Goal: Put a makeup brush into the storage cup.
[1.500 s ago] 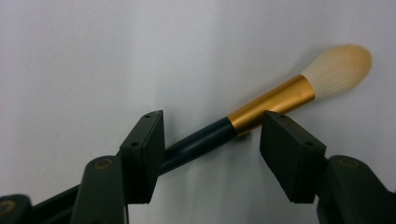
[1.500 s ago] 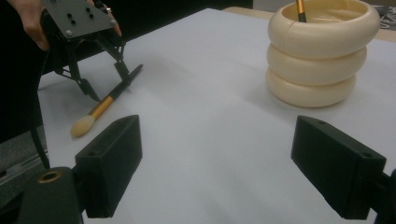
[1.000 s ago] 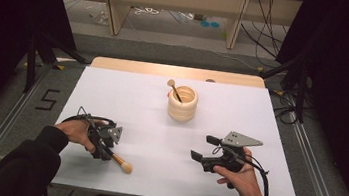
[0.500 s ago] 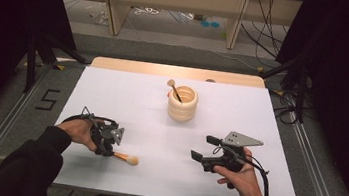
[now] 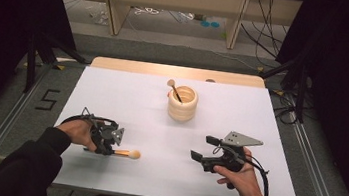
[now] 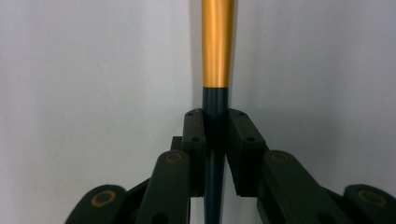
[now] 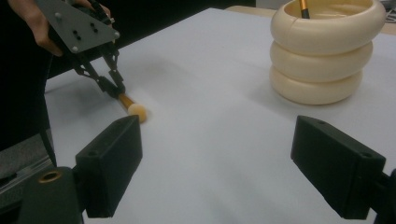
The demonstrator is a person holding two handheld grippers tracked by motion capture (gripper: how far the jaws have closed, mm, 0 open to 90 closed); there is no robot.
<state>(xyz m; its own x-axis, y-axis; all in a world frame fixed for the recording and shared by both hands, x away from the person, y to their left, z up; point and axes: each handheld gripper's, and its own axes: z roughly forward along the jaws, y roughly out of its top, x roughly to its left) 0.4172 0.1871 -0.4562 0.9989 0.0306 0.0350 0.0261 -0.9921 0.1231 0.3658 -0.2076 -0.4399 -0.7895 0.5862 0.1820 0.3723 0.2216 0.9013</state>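
now, brush [image 6: 216, 51] handle clamped in left claw [image 6: 215, 126], head pointing away

The left gripper [image 5: 109, 143] lies low over the table [image 5: 127, 97] near its front left edge, jaws just closed tight. The right gripper [image 5: 202, 149] hovers toward the table's front right, jaws spread wide, hand [image 5: 238, 179] underneath.

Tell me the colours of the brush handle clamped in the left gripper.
The brush handle is dark navy where the jaws pinch it, then metallic gold-orange beyond; the left gripper view shows it best.
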